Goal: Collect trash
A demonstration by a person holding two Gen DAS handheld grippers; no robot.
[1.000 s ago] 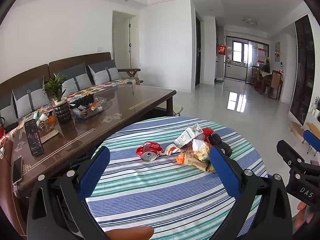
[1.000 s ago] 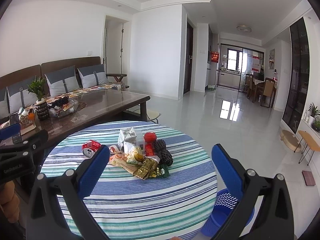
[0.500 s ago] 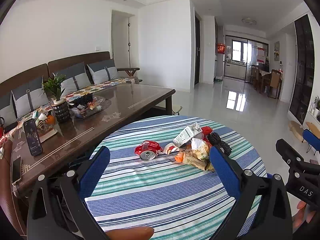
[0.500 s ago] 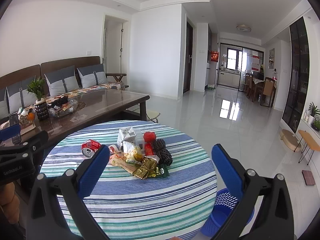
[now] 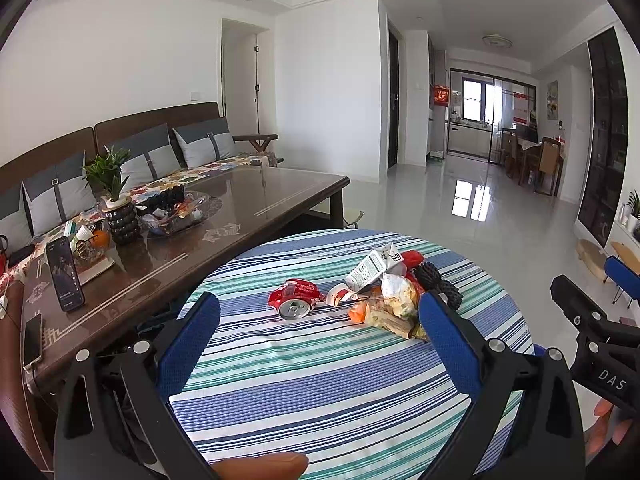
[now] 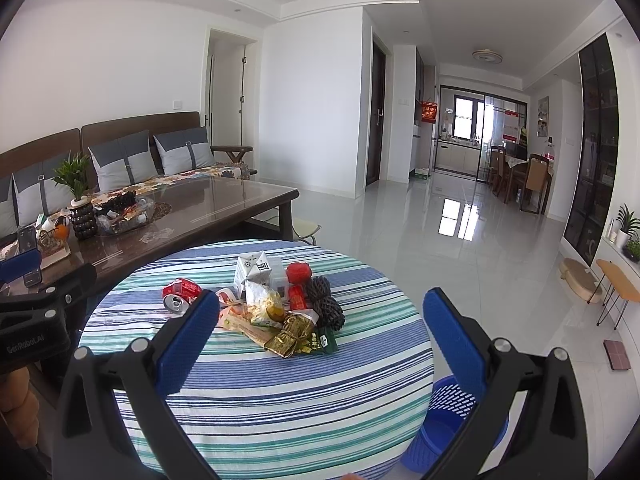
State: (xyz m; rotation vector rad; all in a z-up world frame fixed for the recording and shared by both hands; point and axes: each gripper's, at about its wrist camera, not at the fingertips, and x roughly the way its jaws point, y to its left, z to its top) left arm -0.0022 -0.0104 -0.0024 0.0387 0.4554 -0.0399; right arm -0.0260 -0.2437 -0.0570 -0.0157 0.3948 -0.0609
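Observation:
A pile of trash lies on a round table with a striped cloth (image 5: 320, 368) (image 6: 280, 384). It includes a crushed red can (image 5: 295, 298) (image 6: 181, 293), a grey-white carton (image 5: 372, 267) (image 6: 256, 270), a snack bag (image 5: 394, 300) (image 6: 264, 304), black foam netting (image 5: 438, 282) (image 6: 326, 304), a red lump (image 6: 299, 272) and gold and green wrappers (image 6: 298, 334). My left gripper (image 5: 318, 320) is open and empty, held back from the pile. My right gripper (image 6: 320, 314) is open and empty, also short of the pile. A blue waste basket (image 6: 452, 420) stands on the floor right of the table.
A dark glass-topped coffee table (image 5: 168, 240) (image 6: 180, 216) stands left of the round table, with a plant, a tray, phones and fruit. A sofa with grey cushions (image 5: 132, 156) is behind it. Shiny tiled floor (image 6: 460, 248) stretches right toward a dining area.
Both views have barely shifted; the left view has crept slightly. Both grippers stay open and empty.

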